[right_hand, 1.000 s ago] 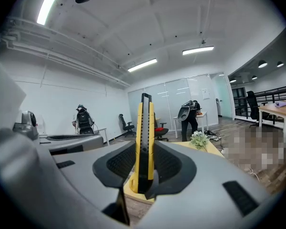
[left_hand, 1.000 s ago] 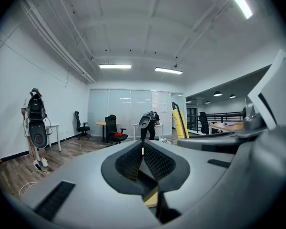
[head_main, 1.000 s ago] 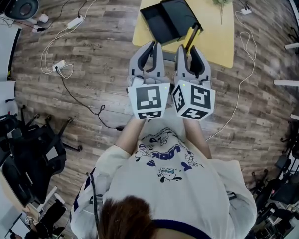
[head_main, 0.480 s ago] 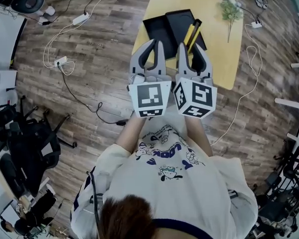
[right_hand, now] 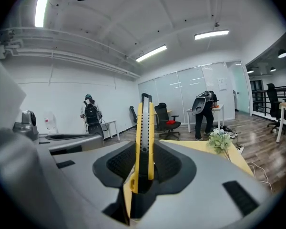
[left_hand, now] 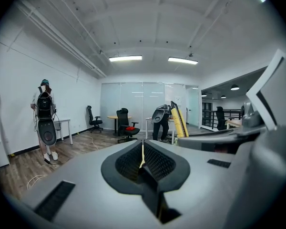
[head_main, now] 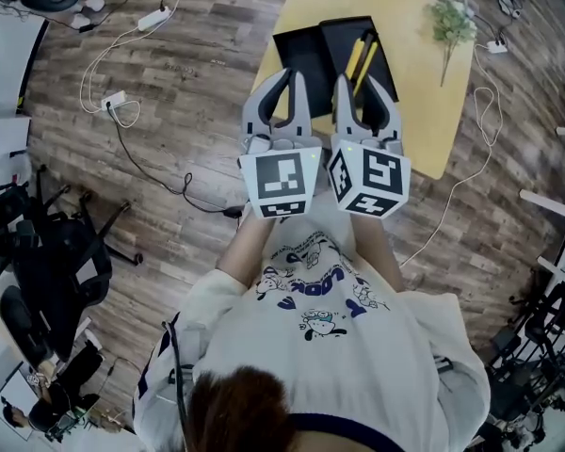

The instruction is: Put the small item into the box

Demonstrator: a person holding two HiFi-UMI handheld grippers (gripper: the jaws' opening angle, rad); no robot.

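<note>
The right tool (right_hand: 143, 165) is clamped on a yellow utility knife (right_hand: 144, 128), the small item. The pads grip its lower body while most of its length stands out beyond the tips, in line with the jaws. The left tool (left_hand: 142, 162) has its jaws drawn together with nothing between them, and it is held just beside the right one in front of the person's chest. In the head view the black box (head_main: 306, 59) lies open on the yellow table (head_main: 424, 102) as two shallow halves side by side. The knife seems to point over the right-hand half, but how high it is above the box I cannot tell. The step in hand looks like carrying the knife to the box and setting it down. To do that well, I would bring the right tool forward and tip its nose downward. The knife should be turned so its long axis runs along the long side of the chosen half, since a long item set crosswise is likely to ride up on the rim. I would open the jaws only once the far end is touching the floor of the box. The box looks light and may slide, so the left tool could rest against its near edge. A green sprig (head_main: 452, 24) lies well apart and needs no care.
</note>
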